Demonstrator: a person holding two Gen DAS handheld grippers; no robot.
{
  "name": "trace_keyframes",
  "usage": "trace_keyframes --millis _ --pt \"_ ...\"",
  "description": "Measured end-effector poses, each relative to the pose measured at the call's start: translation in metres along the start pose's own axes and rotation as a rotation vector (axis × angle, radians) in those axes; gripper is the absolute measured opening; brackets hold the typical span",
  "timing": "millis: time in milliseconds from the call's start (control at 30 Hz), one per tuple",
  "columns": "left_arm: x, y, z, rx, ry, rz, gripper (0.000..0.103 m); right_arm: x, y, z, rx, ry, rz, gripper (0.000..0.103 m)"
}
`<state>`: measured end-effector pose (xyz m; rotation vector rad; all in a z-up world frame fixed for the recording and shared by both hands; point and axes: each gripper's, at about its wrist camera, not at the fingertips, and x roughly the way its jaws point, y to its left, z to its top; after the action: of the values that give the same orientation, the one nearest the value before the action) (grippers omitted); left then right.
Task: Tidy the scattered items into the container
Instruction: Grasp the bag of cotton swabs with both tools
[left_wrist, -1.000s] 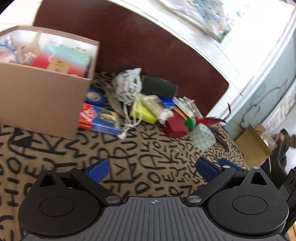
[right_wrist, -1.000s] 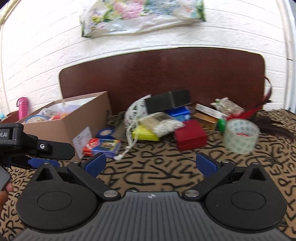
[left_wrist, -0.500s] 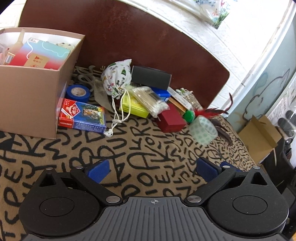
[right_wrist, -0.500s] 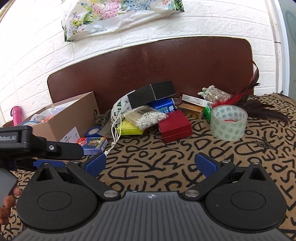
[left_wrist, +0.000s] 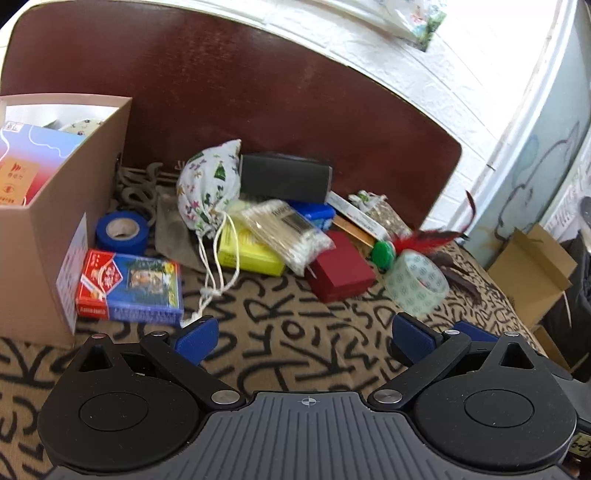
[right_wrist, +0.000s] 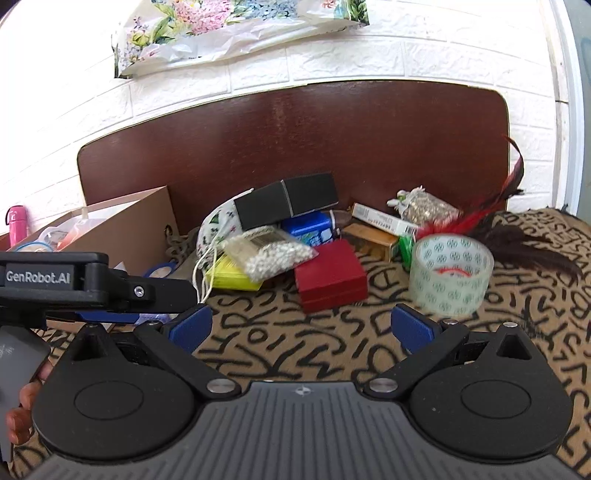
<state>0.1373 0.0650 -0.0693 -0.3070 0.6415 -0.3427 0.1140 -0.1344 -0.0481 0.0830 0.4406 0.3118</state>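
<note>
A brown cardboard box (left_wrist: 62, 206) stands at the left with several items inside; it also shows in the right wrist view (right_wrist: 125, 229). Scattered beside it lie a playing-card pack (left_wrist: 129, 291), blue tape roll (left_wrist: 122, 232), patterned drawstring pouch (left_wrist: 210, 184), black box (left_wrist: 284, 177), yellow box (left_wrist: 251, 254), cotton-swab bag (left_wrist: 288, 232), red box (left_wrist: 340, 273) and clear tape roll (left_wrist: 417, 280). My left gripper (left_wrist: 306, 336) is open and empty, in front of the pile. My right gripper (right_wrist: 301, 325) is open and empty, just short of the red box (right_wrist: 332, 277) and clear tape (right_wrist: 450, 277).
A dark wooden headboard (left_wrist: 295, 96) backs the pile against a white brick wall. Red and dark feathers (right_wrist: 495, 221) lie at the right. A small open carton (left_wrist: 532, 269) sits beyond the right edge. The left gripper's body (right_wrist: 92, 284) crosses the right wrist view at left.
Both grippers have moved closer to the pile; the items look larger. The left view has swung away from the box toward the pile. Both stay open.
</note>
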Motion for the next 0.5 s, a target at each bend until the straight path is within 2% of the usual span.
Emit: trace_keyframes --millis 133,333,500 --pt "0.01 0.0 0.006 0.02 -0.009 0.023 0.103 0.013 -0.003 0.01 -0.021 -0.01 0.008 0.103" --pt "0.028 0.005 0.015 0.039 -0.01 0.045 0.103 0.035 -0.007 0.018 -0.117 -0.035 0.019 0.103" --pt "0.046 0.005 0.026 0.074 -0.02 0.052 0.103 0.058 -0.016 0.02 -0.147 -0.02 0.038 0.103"
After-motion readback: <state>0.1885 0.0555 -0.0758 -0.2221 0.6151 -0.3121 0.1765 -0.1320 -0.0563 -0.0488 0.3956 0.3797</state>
